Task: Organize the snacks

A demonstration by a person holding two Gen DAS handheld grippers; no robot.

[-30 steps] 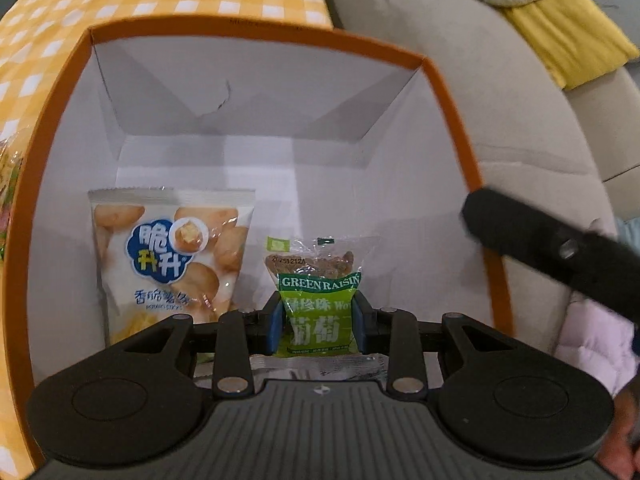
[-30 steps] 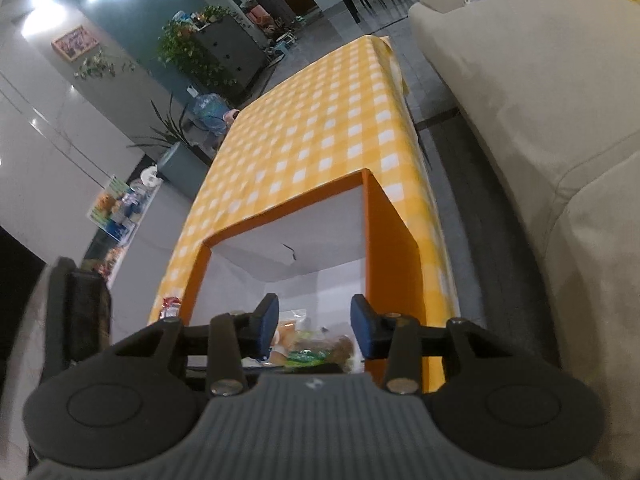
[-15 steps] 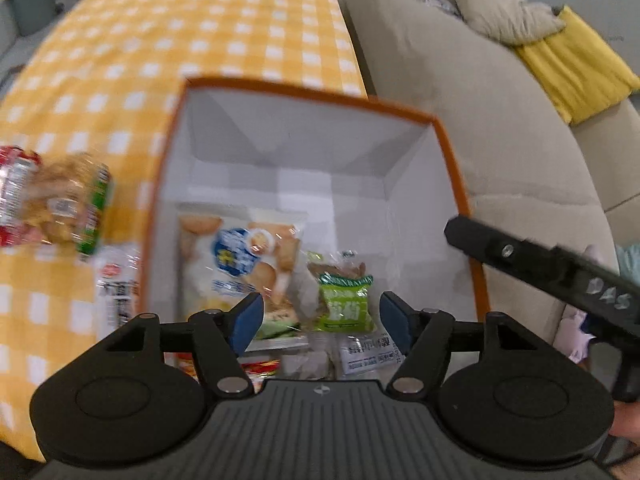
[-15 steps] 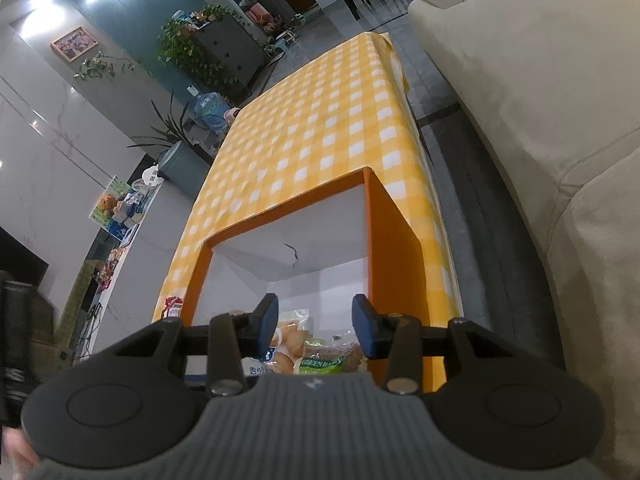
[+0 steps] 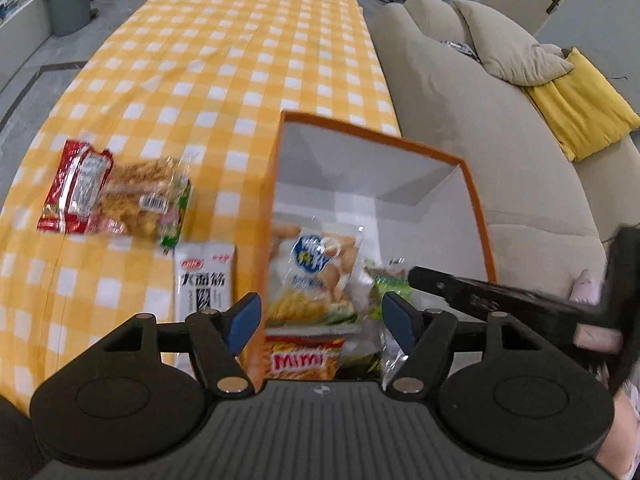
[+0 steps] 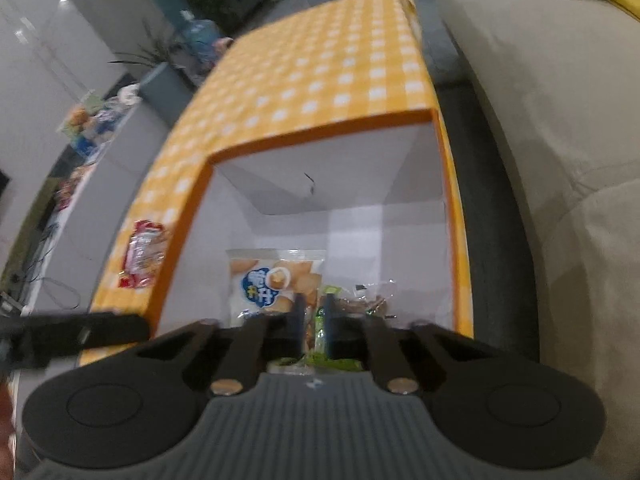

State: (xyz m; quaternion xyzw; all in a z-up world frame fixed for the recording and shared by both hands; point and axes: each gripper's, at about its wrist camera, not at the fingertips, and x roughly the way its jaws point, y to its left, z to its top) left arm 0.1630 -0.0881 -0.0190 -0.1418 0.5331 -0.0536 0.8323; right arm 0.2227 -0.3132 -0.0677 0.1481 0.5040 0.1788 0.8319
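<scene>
Now the left tongs (image 5: 322,320) are empty and opening wider, blue pads spread with nothing between them. A second ago they pinched the small green raisin packet (image 5: 390,280) low inside the box; they have since let go and lifted back. That packet counts as stowed, so the next job is probably one of the snacks outside. Far to the left of these tongs, on the yellow-and-white checked tablecloth (image 5: 224,60), lies a crinkly red foil packet (image 5: 76,188). Touching it on its right is a clear film bag of golden, stringy snack (image 5: 144,200). Nearer, just beyond the left pad, sits a flat white pouch with bold black characters (image 5: 204,280). Directly ahead stands the orange-rimmed cardboard box with plain white walls (image 5: 476,208). It holds a glossy white-and-blue potato crisp bag (image 5: 316,272), an orange-red packet (image 5: 304,356) nearest the tongs, and the raisins to the right. The right tongs (image 6: 313,316) hover at the box's near rim. They were half spread a moment ago and are now pressed together; I judge they hold nothing, the bags showing only behind them.
</scene>
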